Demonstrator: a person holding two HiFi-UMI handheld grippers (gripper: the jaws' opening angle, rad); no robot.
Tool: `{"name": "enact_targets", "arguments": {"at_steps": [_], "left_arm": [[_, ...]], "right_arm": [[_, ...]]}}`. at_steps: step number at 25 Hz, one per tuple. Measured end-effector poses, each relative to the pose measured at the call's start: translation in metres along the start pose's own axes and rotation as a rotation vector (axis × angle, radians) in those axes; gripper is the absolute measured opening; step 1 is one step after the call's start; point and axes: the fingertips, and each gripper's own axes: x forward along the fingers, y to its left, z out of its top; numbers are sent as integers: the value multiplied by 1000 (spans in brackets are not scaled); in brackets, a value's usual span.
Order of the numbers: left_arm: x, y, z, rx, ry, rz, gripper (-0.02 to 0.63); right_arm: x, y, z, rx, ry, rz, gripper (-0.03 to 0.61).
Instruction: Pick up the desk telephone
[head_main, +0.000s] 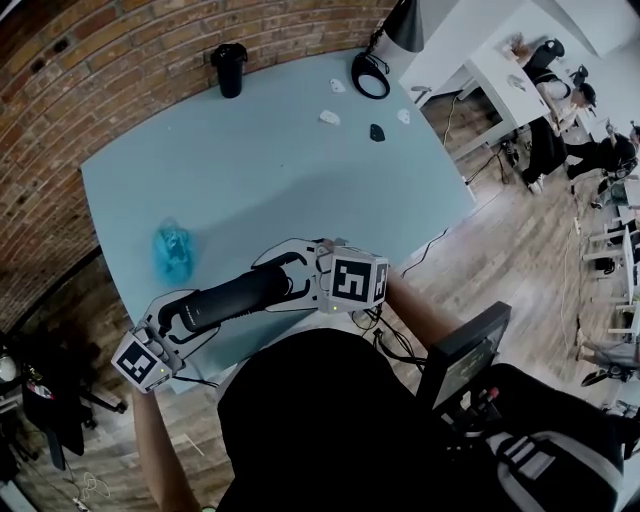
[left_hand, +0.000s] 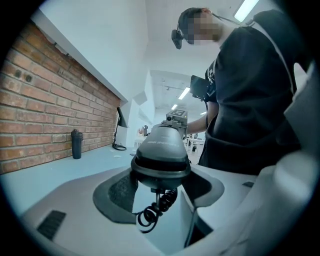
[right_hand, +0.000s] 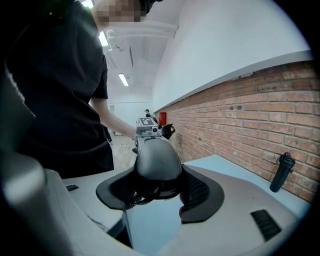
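spanning the gap between two hand-held tools, a black telephone handset (head_main: 240, 292) hangs roughly level over the near edge of a pale blue table (head_main: 280, 170), close in front of the person's dark shirt. it looks clear of the tabletop. a coiled cord (left_hand: 155, 212) dangles from its underside at the left end. no base unit shows in any view.

the left gripper (left_hand: 160, 180) has its jaws closed around one rounded end cap, dark pads pressing on both sides. the right gripper (right_hand: 157, 175) clamps the opposite end the same way, with its jaws set wide to take the bulge of the cap.

the handset looks like hard, smooth plastic: stiff and light, but likely slippery where the shell curves. the broad end caps give the pads the most to bite on. the narrower middle bar offers a second place to take hold, though no tool is on it. the springy cord will probably tug back if it runs to a base out of view, so any further rise wants to be slow and level, with both ends moving together.

beyond it, a crumpled blue bag (head_main: 173, 250) lies on the table nearby. a black bottle (head_main: 230, 70) stands at the far edge beside the brick wall (head_main: 120, 70), and a desk lamp (head_main: 372, 75) sits at the far corner.
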Motion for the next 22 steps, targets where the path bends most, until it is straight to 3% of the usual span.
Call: {"name": "enact_targets", "arguments": {"at_steps": [11, 22], "left_arm": [[-15, 0, 48, -1, -151, -4, 295], [-36, -5, 105, -8, -369, -21, 291]], "right_arm": [[-11, -4, 41, 5, -126, 2, 265], [-27, -7, 95, 85, -351, 10, 264]]}}
